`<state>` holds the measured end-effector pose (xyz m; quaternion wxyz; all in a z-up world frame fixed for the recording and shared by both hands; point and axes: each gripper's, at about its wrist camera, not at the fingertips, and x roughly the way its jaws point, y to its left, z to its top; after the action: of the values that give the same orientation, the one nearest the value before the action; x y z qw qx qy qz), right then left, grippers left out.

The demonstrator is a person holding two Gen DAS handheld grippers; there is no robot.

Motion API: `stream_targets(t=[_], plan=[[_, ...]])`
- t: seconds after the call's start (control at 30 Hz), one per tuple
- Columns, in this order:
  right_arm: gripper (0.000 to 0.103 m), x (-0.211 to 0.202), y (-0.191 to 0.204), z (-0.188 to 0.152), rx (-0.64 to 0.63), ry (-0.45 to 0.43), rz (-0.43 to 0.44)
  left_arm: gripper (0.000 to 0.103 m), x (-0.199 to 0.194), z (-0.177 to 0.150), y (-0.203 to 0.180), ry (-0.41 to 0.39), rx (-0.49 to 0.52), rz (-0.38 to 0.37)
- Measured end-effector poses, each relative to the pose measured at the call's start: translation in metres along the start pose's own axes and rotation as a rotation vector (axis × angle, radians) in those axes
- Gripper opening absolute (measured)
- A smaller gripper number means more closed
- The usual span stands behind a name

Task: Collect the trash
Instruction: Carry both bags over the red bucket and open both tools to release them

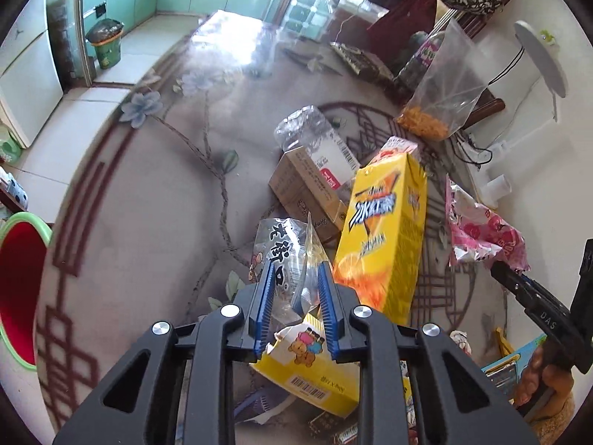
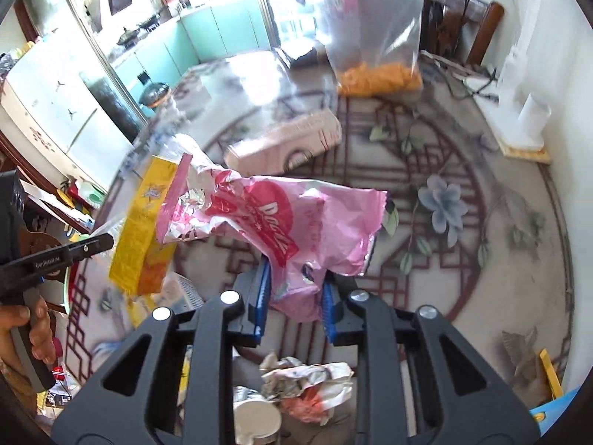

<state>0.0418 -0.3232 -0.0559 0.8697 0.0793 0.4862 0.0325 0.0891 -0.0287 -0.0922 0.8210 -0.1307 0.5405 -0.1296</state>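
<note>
My left gripper (image 1: 295,278) is shut on a clear plastic wrapper (image 1: 283,248) with black print, held just above a yellow paper cup (image 1: 309,367). To its right stands a tall yellow drink carton (image 1: 381,241), with a brown cardboard box (image 1: 307,193) and a crushed clear bottle (image 1: 307,129) behind. My right gripper (image 2: 295,278) is shut on a crumpled pink snack bag (image 2: 281,222), lifted off the patterned table (image 2: 463,259). In the left wrist view the pink snack bag (image 1: 481,230) hangs at the right. The yellow drink carton (image 2: 144,230) appears blurred at the left of the right wrist view.
A clear bag of orange snacks (image 1: 441,89) stands at the back right. A red bin with a green rim (image 1: 18,289) sits off the table's left edge. Crumpled wrappers (image 2: 307,385) and a can (image 2: 255,419) lie below my right gripper. A white lamp (image 1: 541,59) and cables line the wall.
</note>
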Motion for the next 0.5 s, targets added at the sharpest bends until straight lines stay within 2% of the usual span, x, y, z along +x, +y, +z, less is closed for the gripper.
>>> stream_targets(t=[0.2,0.5], plan=[[0.023,-0.009,0.029,0.005,-0.058,-0.042,0.006,0.021,-0.035,-0.01,-0.003,-0.081,0.018,-0.002],[0.023,-0.019,0.078,0.006,-0.142,-0.058,0.04,0.021,-0.068,-0.027,0.017,-0.143,0.012,0.016]])
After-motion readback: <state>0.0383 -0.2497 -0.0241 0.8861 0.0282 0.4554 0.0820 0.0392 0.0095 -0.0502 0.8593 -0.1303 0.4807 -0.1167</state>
